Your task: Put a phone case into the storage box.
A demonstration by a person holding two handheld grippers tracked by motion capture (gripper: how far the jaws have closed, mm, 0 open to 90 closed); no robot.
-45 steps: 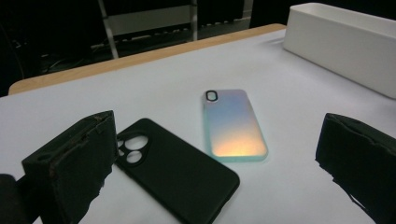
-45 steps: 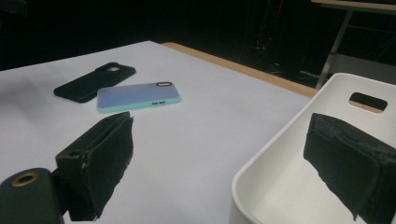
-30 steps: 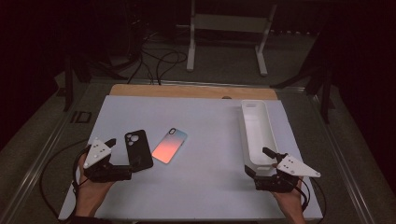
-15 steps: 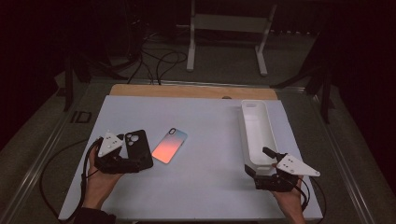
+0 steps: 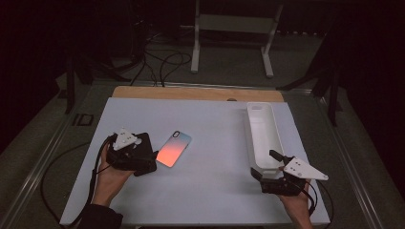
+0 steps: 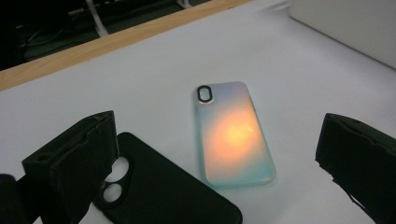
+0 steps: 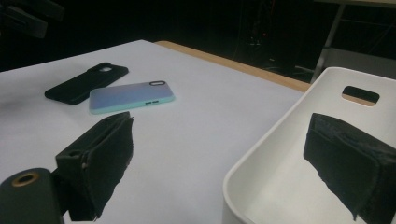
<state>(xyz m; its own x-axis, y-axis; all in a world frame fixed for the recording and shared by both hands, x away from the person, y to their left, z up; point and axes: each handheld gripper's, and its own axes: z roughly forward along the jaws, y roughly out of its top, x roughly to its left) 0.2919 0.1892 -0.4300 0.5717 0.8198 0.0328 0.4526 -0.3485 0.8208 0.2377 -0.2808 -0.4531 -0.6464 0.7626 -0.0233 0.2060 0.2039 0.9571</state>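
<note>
On the white table (image 5: 210, 191), the wide-open left gripper (image 5: 150, 160) partly hides the black case (image 6: 163, 196); right gripper (image 5: 267, 164) gapes too.

A dim, dark room surrounds a white-topped table (image 5: 210, 119) with a bare wooden strip (image 5: 191, 93) along its far edge. Beyond stand a white metal stand (image 5: 231, 36) and black cables (image 5: 162, 59) on the grey floor (image 5: 28, 143).

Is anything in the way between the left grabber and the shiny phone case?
Nothing blocks it. The left gripper is open, and the shiny phone case lies flat straight ahead. The black phone case sits just beside it, under the left jaw, so it crowds that side.
</note>
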